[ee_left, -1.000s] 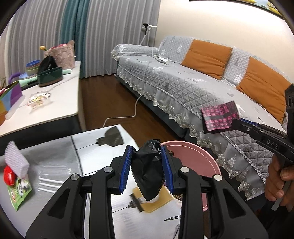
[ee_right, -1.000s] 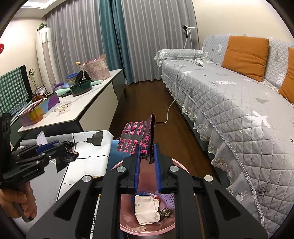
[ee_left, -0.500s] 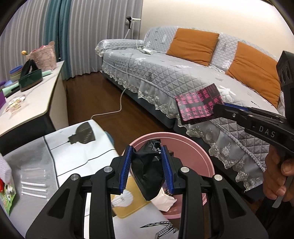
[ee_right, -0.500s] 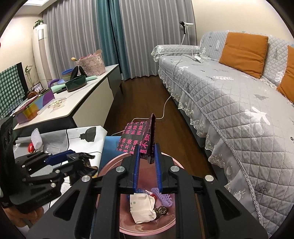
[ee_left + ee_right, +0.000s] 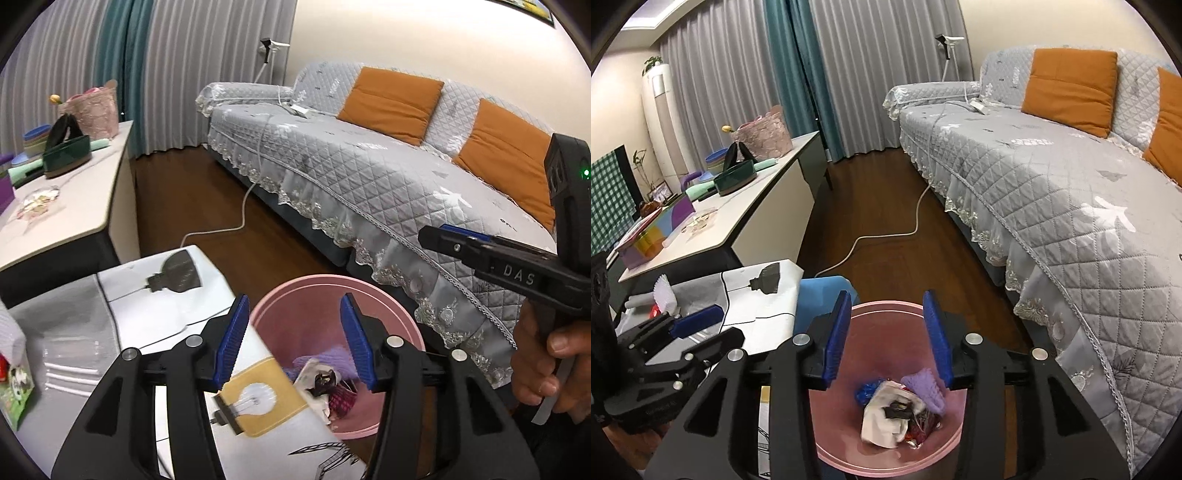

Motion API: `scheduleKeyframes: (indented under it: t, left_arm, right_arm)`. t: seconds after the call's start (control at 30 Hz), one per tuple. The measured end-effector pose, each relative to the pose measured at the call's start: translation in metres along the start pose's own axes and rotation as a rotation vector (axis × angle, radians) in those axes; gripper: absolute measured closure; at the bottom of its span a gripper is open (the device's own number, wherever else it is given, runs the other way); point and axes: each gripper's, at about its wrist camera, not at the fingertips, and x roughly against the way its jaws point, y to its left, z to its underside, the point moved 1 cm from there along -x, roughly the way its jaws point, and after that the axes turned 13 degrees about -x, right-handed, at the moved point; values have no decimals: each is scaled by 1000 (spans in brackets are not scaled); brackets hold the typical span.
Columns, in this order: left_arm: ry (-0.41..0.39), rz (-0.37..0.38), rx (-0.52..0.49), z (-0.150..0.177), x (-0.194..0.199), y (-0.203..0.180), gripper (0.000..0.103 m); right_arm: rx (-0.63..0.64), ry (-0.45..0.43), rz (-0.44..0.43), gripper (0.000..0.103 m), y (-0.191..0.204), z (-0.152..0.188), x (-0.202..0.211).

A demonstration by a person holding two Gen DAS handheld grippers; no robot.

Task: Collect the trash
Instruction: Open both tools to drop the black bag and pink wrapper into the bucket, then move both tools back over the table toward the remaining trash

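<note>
Both tools have just been opening, and the scraps they pinched a second ago now lie in the bin. Left tool (image 5: 291, 336) and right tool (image 5: 888, 334) each hang over the pink bin (image 5: 886, 458) with ribbed blue pads spread apart and nothing between them. Inside the round, smooth plastic bin sits the trash (image 5: 901, 406): a crumpled white wrapper, a black scrap on top of it, a knitted purple piece and a pink-and-black packet whose print is too small to read. Left of the bin, the glossy white tabletop (image 5: 155, 314) carries printed lamp drawings. On the right, a hand (image 5: 543, 365) grips the right tool's black handle, which is lettered "DAS". Farther right runs a sofa (image 5: 1052, 184) under a quilted grey cover with lace trim and two orange cushions.
</note>
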Motion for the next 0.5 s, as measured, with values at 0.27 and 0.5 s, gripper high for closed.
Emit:
scheduleKeyframes:
  t: [0.27, 0.5]
  left_arm:
    - [-17, -60, 33, 11, 30, 34, 52]
    - [-43, -124, 96, 27, 66, 77, 52]
  right_arm:
    - [43, -1, -57, 62, 39, 9, -3]
    - [89, 5, -116, 62, 84, 21, -8]
